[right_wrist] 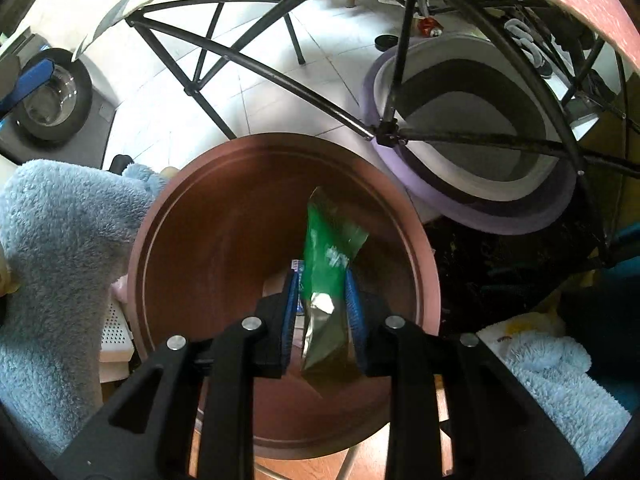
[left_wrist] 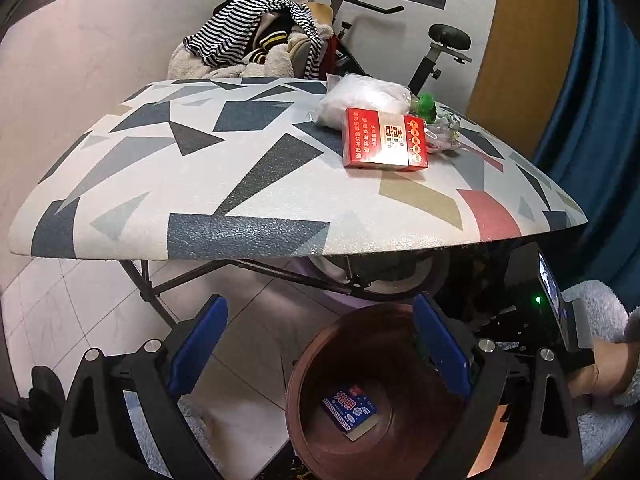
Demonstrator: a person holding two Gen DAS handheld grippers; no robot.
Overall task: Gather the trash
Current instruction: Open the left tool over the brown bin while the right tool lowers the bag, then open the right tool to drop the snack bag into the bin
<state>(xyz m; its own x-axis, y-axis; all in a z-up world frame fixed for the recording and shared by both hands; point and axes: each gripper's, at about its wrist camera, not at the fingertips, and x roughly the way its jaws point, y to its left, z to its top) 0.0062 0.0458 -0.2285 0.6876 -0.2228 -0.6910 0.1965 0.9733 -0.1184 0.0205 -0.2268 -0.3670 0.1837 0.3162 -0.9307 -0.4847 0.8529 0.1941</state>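
The patterned table (left_wrist: 200,168) carries a red box (left_wrist: 384,140) and white plastic bag (left_wrist: 360,98); a brown bin (left_wrist: 360,420) stands on the tiled floor (left_wrist: 240,360).

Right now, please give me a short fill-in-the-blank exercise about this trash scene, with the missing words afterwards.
1. The right gripper has a ____ wrapper between its fingers.
2. That wrapper hangs over the brown ____.
3. The red box lies on the patterned ____.
4. The left gripper holds ____.

Missing words: green; bin; table; nothing
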